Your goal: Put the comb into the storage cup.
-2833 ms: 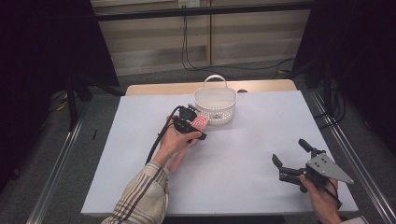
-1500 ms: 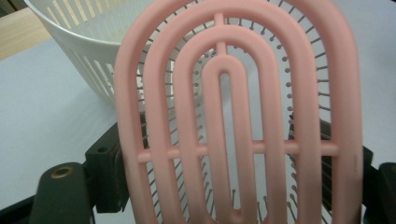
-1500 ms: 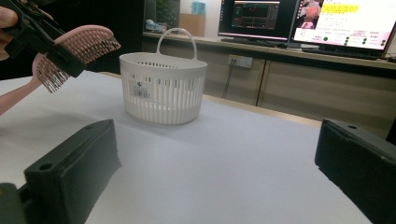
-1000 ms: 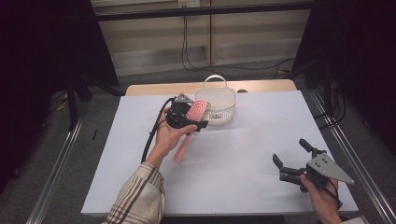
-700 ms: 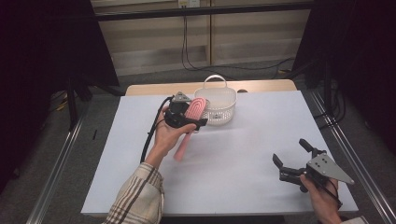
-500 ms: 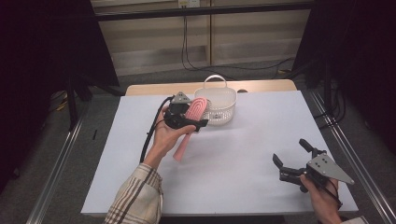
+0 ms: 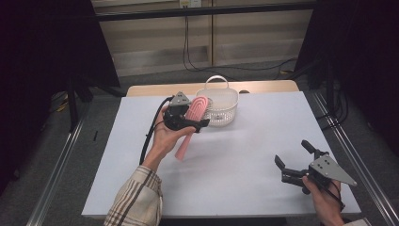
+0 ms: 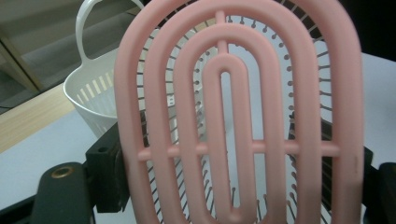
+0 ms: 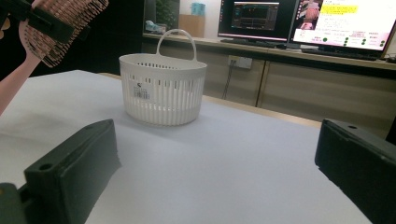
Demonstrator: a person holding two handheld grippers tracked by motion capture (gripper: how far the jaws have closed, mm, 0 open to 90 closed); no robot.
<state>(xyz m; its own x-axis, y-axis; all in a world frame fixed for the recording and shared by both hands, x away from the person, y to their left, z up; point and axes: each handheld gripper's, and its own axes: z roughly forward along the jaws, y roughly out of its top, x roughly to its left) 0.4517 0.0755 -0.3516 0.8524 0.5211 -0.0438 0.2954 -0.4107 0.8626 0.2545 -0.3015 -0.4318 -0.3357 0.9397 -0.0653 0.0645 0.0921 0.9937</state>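
Nearest the person, at the bottom right of the high view, the right gripper [image 7: 292, 160] sits low over the front-right part of the surface [image 7: 263, 141], jaws spread wide apart w/ nothing between them. In the right gripper view its two black jaws rise from the bottom corners, bare white surface [image 9: 224, 154] between.

Further in, left of centre, the left gripper [image 7: 200, 125] is held up off the surface in the person's left hand [image 7: 164, 136], plaid sleeve [image 7: 136, 200] coming in from the bottom edge. Its jaws are clamped on the pink hairbrush [image 7: 190, 127] – grip sits around the lower part of the brush head, handle hanging down and toward the person, tilted, clear of the surface as far as I can tell. In the left gripper view the brush's slotted pink back [image 8: 238, 112] faces the camera, upright, dark pins showing through the slots, black jaws on either side of it at the bottom. From the right gripper view the brush [image 9: 56, 28] shows top left w/ bristles facing that way.

Just beyond the brush head – close beside it, contact can't be judged – stands the white slotted basket [image 7: 225, 109], upright, handle up, near the far edge of the surface. It has a small label on its wall [image 9: 142, 91]. Past the surface: a wooden strip [image 7: 155, 89], then monitors [image 9: 345, 23] on a back counter.
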